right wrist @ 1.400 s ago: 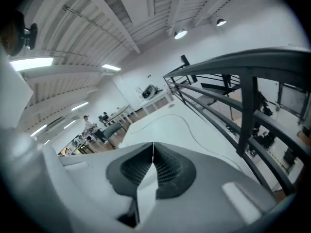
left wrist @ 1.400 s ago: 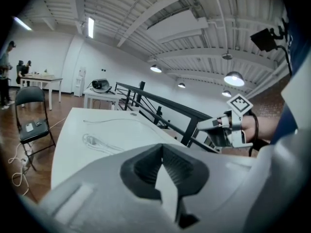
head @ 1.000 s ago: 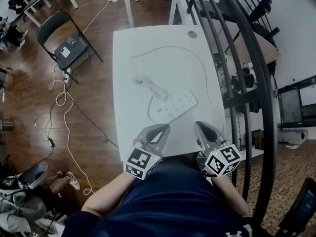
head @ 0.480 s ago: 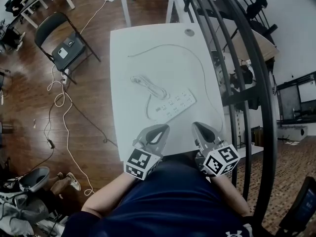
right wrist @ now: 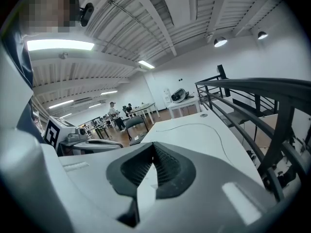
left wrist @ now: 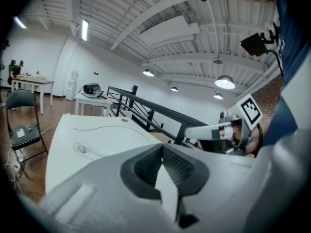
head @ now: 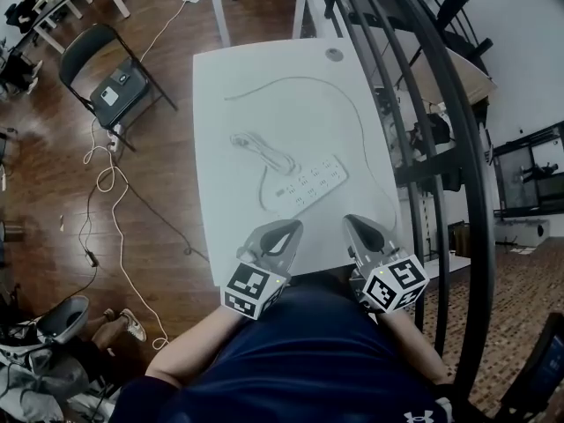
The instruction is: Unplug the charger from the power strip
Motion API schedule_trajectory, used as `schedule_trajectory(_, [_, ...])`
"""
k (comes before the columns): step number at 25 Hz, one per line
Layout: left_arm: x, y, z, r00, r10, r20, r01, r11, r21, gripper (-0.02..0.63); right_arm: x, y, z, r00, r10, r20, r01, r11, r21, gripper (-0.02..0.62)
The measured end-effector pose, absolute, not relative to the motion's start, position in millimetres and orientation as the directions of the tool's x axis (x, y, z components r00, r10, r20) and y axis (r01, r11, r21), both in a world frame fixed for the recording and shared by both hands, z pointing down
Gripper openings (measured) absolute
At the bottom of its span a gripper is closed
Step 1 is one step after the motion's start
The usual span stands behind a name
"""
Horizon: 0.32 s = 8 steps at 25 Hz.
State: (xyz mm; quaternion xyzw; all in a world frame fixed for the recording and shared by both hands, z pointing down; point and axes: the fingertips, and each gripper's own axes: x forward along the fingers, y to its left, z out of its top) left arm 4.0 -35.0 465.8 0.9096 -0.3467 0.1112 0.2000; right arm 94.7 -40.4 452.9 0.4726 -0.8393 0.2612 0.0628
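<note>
The power strip (head: 310, 184) is a long white bar with rows of sockets. It lies flat and slantwise on the white table (head: 220, 227), its right end farther from the person. Its thick white cord (head: 257, 150) curls from the left end into a loose bundle just beyond. The charger is too small to make out on the strip. A thin white cable (head: 300, 78) arcs over the table's far half and down its right side.

Place: open workshop-office hall | upper left: black folding chair (head: 110, 77), brown wood floor (head: 44, 192) | centre: white rectangular table (head: 291, 60) | right: black metal railing (right wrist: 252, 85) | top: ribbed white ceiling (left wrist: 160, 28)
</note>
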Motion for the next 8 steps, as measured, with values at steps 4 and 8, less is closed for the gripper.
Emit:
schedule_trajectory(4, [2.7, -33.6, 465.5, 0.735, -0.583, 0.345, -0.675, -0.679, 0.291, 0.006, 93.7, -39.9, 452.1, -0.546, -0.76, 0.352, -0.825, 0.414, -0.385, 0.011])
schedule_trajectory(8, [2.0, -32.9, 465.9, 0.735, -0.58, 0.35, -0.674, -0.678, 0.293, 0.006, 92.4, -39.9, 452.3, -0.55, -0.755, 0.355, -0.823, 0.418, -0.386, 0.011])
